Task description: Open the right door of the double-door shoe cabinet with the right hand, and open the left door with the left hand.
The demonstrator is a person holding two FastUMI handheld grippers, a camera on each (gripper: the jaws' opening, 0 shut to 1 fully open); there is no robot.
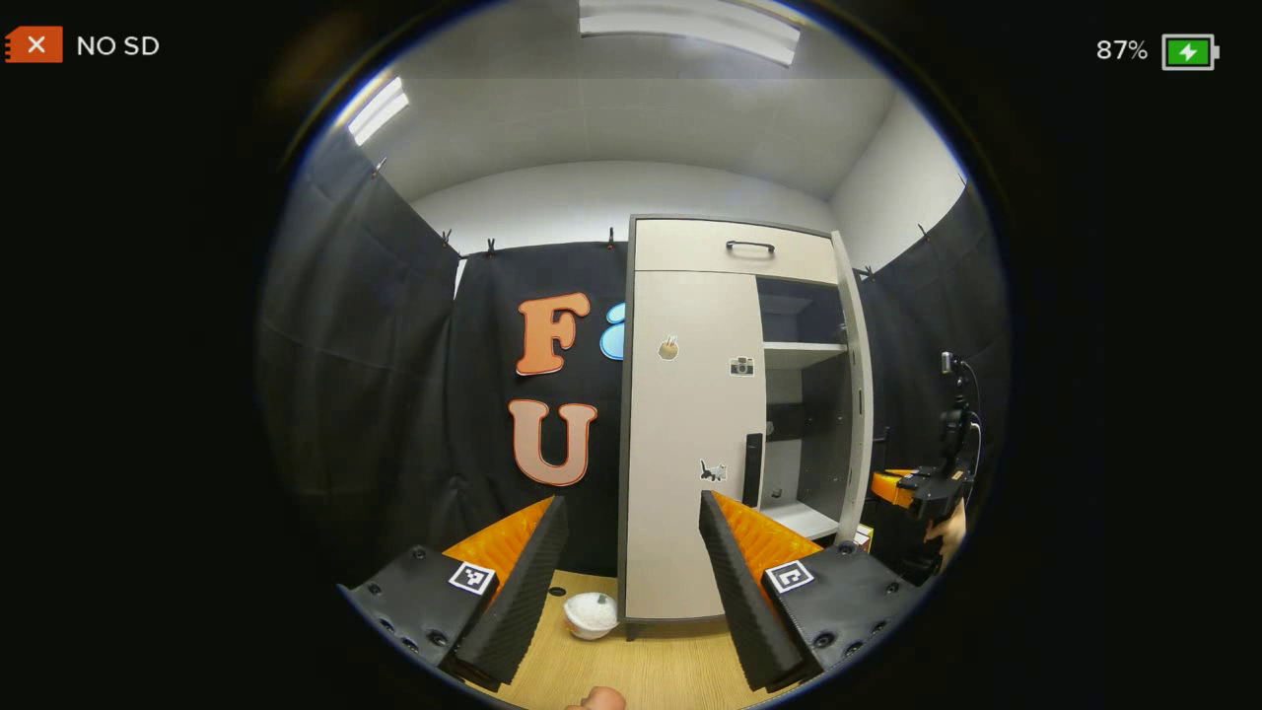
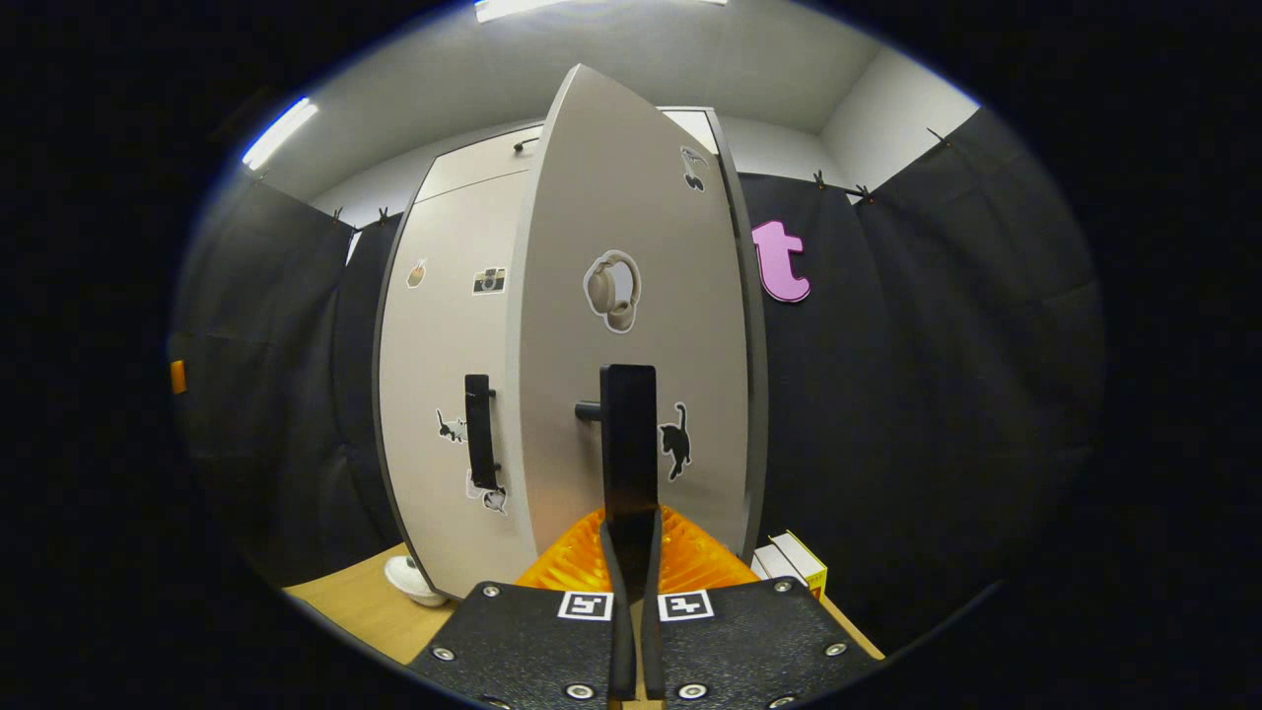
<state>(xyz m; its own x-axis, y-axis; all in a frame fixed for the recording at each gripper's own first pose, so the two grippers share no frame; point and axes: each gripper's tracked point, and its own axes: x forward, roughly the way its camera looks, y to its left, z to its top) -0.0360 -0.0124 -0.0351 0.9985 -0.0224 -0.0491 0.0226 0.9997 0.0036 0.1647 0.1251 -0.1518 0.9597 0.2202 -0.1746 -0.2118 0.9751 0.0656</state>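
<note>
A: Where does the right hand-held gripper (image 2: 631, 552) stand?

B: Its two fingers are clenched on the black bar handle (image 2: 628, 444) of the pale grey right cabinet door (image 2: 631, 325); the bar rises straight ahead of the fingers, pinched between them; that door is swung out towards the camera, its edge leaning left of the fingers.

A: And the left one?

B: The left hand-held gripper (image 1: 631, 562) is released, its fingers spread wide and holding nothing; the tall pale grey double-door shoe cabinet (image 1: 730, 247) stands ahead of it, apart from the fingers.

A: The left door?

B: The pale grey left door (image 1: 690, 444) is closed, ahead of the left hand-held gripper and between its fingers; its black vertical handle (image 1: 752, 468) sits just above the right finger; small stickers dot the door face.

A: What shows beside it?

B: To the right of that door the cabinet is open; white shelves (image 1: 804, 350) show inside; farther right, near the view's edge, the right hand-held gripper appears (image 1: 922, 488) with a hand behind it.

A: Anything lower down?

B: A small white bowl-like object (image 1: 590, 613) lies on the light wooden floor (image 1: 641, 671), between the left fingers and just in front of the cabinet's foot; in the right gripper view a yellow-and-white box (image 2: 794, 562) sits right of the fingers, by the door's base.
</note>
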